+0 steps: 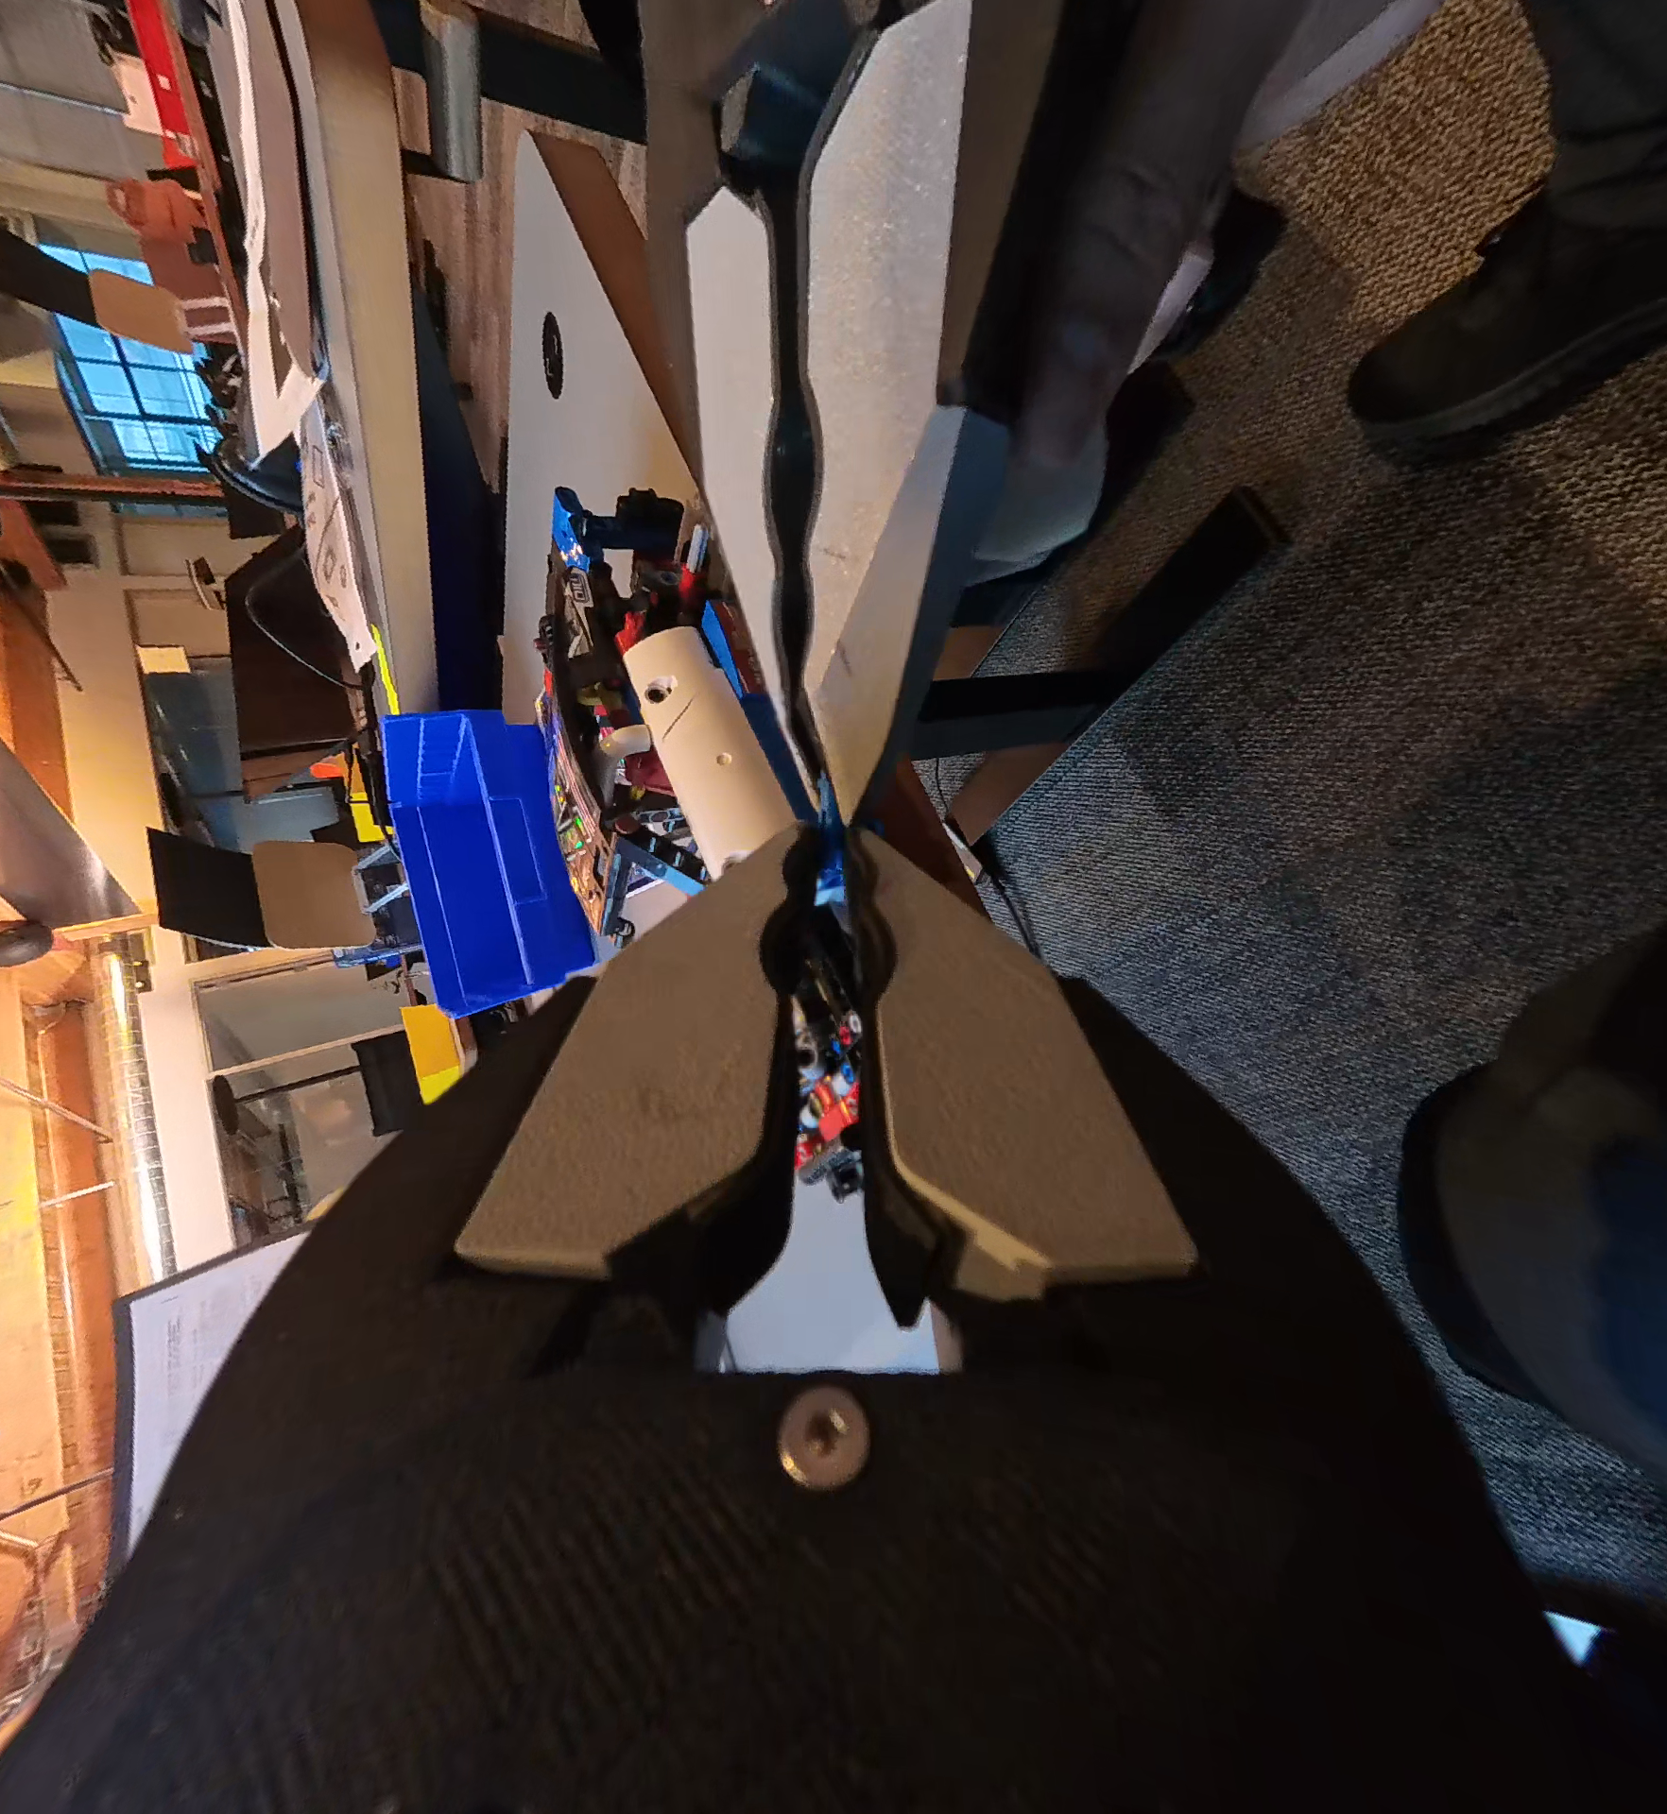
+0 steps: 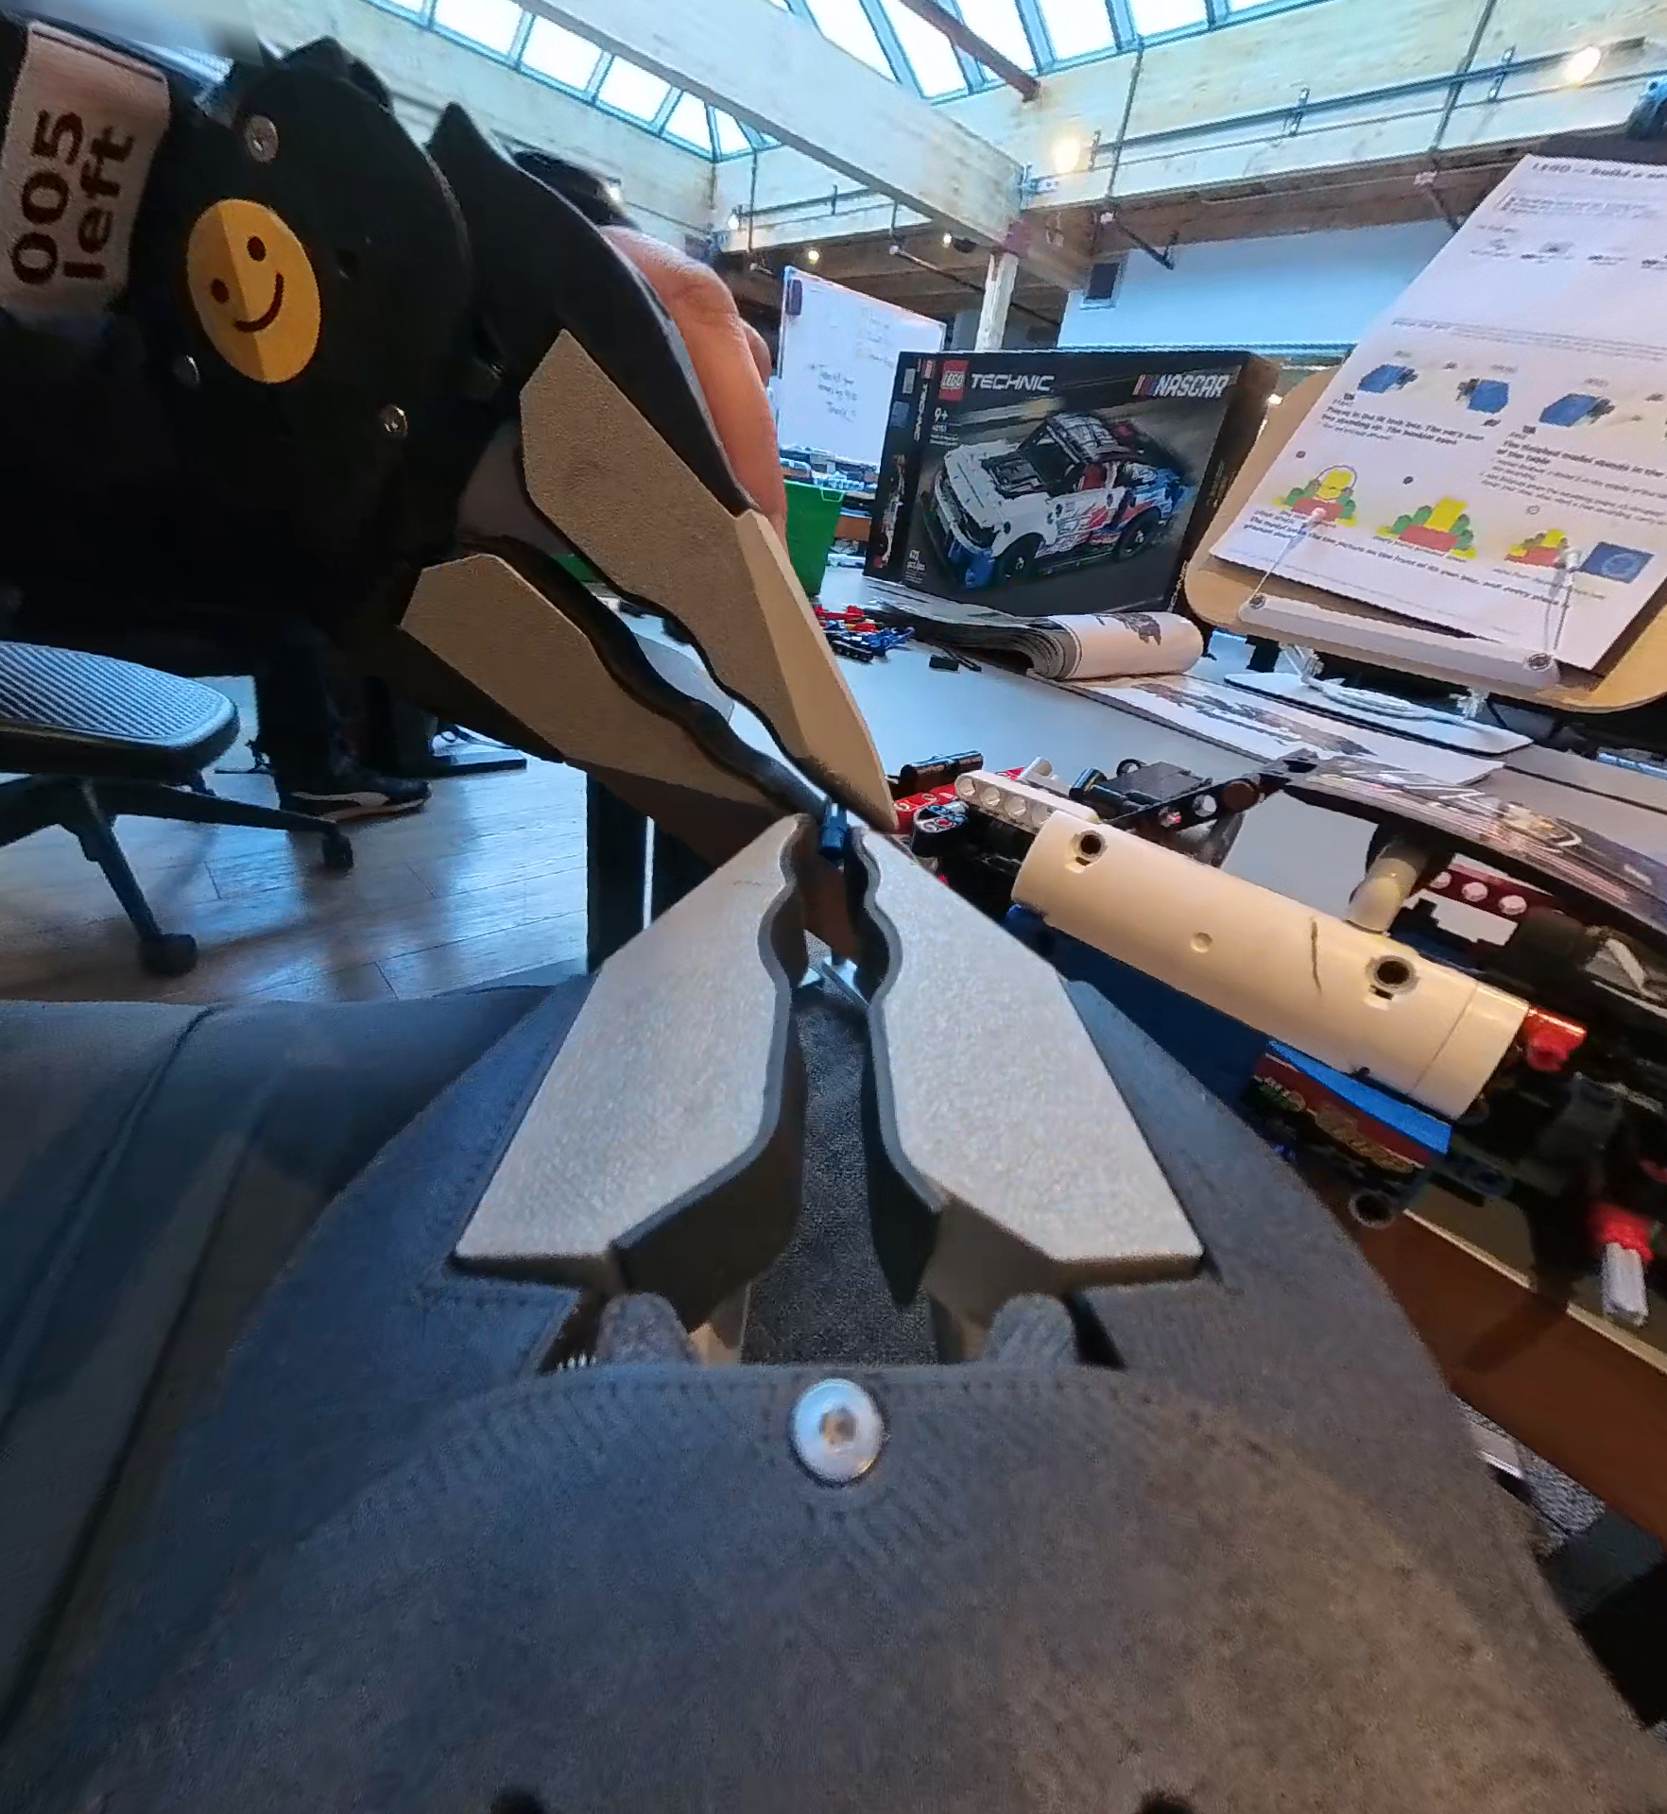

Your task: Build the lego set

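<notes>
We hold small blue pin (image 2: 834, 829) between both hand-held grippers, left hand-held gripper (image 2: 815, 785) and right hand-held gripper (image 2: 830, 854) each pinching it. Car chassis (image 2: 1399, 1031) at tabletop (image 2: 957, 687) near edge part-built; loose pieces (image 2: 849, 628) left.

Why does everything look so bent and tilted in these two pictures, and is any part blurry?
Left wrist view: wide-angle lens curves the edges, the room appears turned sideways, and the dark shoe at right is blurred. Right wrist view: the bench edge bows, skylights glare brightly overhead, and the near black gripper body is soft while the white tube stays sharp.
</notes>
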`<state>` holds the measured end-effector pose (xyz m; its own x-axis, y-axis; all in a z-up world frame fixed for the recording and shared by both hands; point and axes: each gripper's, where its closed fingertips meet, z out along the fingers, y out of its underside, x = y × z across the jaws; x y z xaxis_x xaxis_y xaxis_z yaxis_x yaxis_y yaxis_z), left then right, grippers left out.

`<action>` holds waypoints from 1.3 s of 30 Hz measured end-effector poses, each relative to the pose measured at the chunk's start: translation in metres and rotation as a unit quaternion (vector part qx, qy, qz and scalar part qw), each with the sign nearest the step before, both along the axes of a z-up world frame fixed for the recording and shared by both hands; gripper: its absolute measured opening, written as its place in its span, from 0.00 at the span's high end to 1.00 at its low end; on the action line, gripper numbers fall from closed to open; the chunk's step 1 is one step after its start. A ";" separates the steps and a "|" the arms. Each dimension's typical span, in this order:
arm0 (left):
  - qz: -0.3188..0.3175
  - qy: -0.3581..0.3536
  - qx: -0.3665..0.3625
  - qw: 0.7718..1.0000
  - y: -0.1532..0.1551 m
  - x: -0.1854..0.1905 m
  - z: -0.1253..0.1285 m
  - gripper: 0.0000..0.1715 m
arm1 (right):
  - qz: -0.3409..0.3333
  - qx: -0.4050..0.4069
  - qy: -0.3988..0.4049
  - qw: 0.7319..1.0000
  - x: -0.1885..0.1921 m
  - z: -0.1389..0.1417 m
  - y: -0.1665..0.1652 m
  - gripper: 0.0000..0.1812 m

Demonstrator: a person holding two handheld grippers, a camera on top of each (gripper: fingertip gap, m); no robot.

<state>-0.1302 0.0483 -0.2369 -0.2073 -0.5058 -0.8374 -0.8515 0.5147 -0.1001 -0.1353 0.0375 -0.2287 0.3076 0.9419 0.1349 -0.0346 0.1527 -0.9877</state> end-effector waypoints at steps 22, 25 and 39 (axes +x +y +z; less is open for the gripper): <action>0.041 0.053 0.003 0.998 0.013 -0.015 -0.019 0.99 | -0.075 0.066 -0.079 0.992 -0.002 -0.017 0.011 0.97; 0.038 0.051 0.005 0.998 0.012 -0.014 -0.019 1.00 | -0.074 0.069 -0.090 0.991 -0.004 -0.020 0.010 0.97; 0.031 0.058 0.000 0.998 0.010 -0.013 -0.023 0.99 | -0.084 0.081 -0.114 0.987 -0.005 -0.025 0.011 0.99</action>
